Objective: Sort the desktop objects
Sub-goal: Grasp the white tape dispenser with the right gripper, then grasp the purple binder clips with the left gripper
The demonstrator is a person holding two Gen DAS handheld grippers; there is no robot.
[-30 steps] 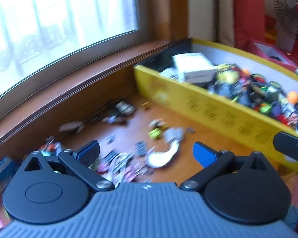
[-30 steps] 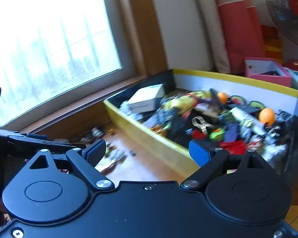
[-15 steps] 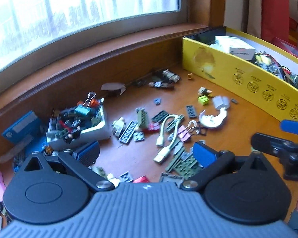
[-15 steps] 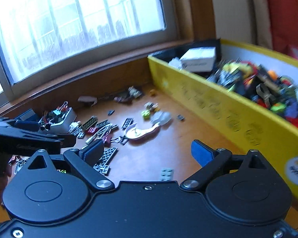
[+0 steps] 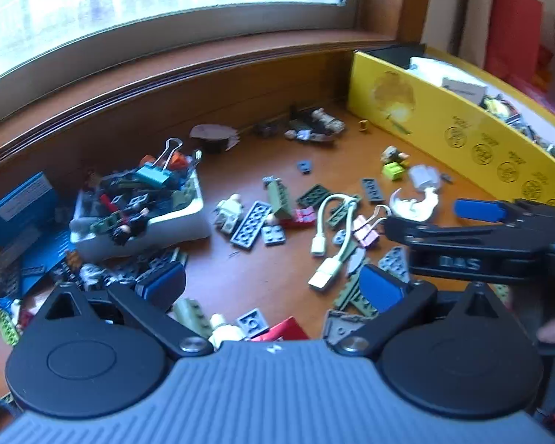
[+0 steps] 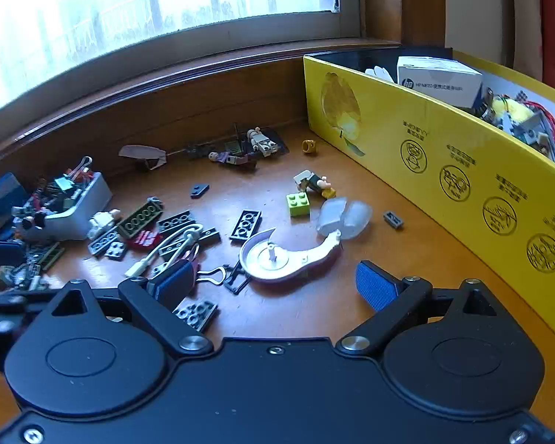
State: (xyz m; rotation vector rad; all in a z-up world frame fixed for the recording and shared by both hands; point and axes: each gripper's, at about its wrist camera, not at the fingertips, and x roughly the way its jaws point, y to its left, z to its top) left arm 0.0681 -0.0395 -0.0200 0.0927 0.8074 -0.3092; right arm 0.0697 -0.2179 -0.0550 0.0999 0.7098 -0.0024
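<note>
Both grippers, left gripper [image 5: 272,283] and right gripper [image 6: 273,283], hover spread wide and empty. Sorting looks barely underway: the white tray [image 5: 174,222] holds some pieces, while toy bricks [image 6: 246,225] litter the desk [image 6: 418,255].

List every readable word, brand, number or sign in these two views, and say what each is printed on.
"DAS": on the side of the right gripper, seen from the left wrist.
"hp": logo on the white box in the yellow bin; the text beside it is too small to read.
Round symbols and captions on the bin's wall: unreadable.
Blue box label: blurred.
</note>
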